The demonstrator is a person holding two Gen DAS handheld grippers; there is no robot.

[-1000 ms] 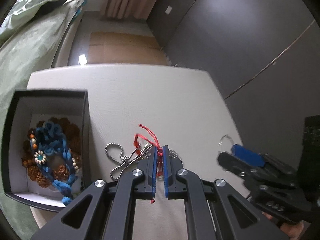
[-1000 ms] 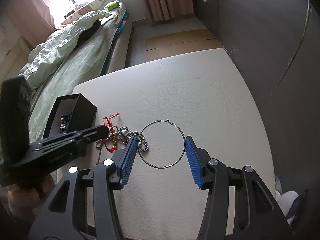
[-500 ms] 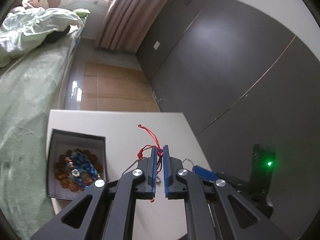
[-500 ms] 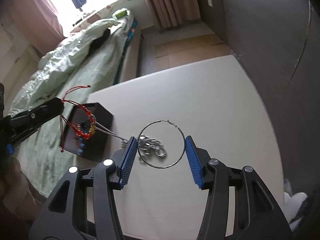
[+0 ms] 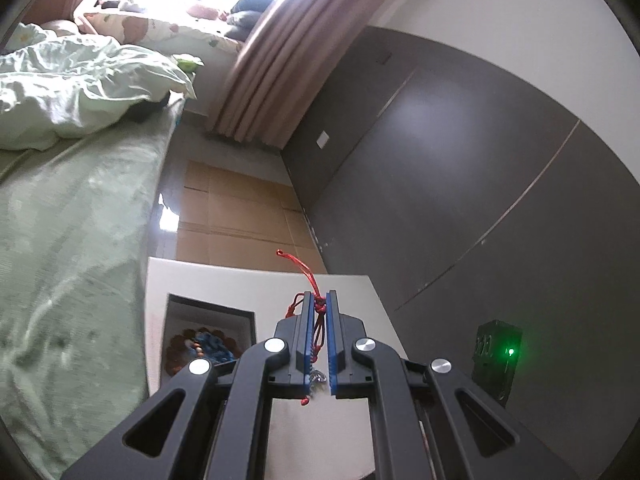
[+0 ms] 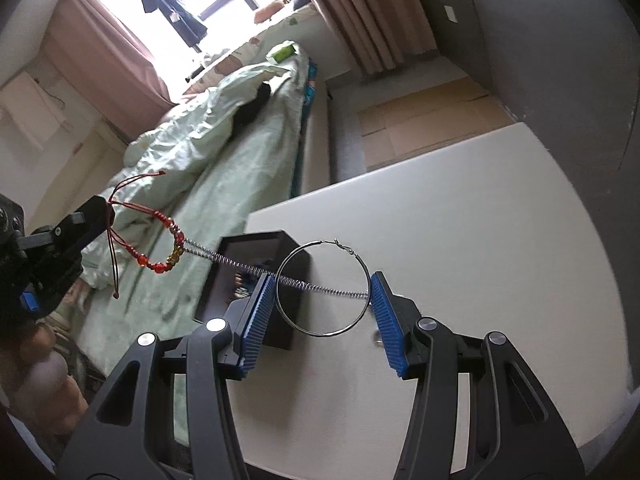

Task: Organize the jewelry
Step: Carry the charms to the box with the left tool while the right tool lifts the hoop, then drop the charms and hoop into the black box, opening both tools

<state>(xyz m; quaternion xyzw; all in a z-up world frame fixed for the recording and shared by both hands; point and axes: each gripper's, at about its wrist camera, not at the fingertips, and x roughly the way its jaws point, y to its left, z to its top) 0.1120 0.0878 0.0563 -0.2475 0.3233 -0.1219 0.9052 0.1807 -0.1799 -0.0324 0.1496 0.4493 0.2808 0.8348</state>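
My left gripper [image 5: 319, 296] is shut on the red cord of a red bead bracelet [image 6: 160, 266], held high above the white table [image 6: 480, 240]. From the right wrist view, the left gripper [image 6: 102, 208] is up at the left. A silver chain [image 6: 240, 266] tangled with the bracelet stretches taut from it across a large silver hoop earring [image 6: 362, 268]. My right gripper [image 6: 322, 280] is shut on that hoop, which spans its blue pads above the table. A black box [image 5: 248, 316] with a white inside holds blue and brown bead jewelry.
A bed with green bedding [image 6: 224, 152] runs along the table's left side. A dark wall panel [image 5: 440, 200] stands to the right and cardboard sheets [image 5: 232, 216] lie on the floor beyond. A person's hand [image 6: 44, 380] holds the left gripper.
The left gripper has risen with the red bracelet, pulling the silver chain off the table until it hangs taut. The right gripper keeps the hoop and has tilted and lifted a little.
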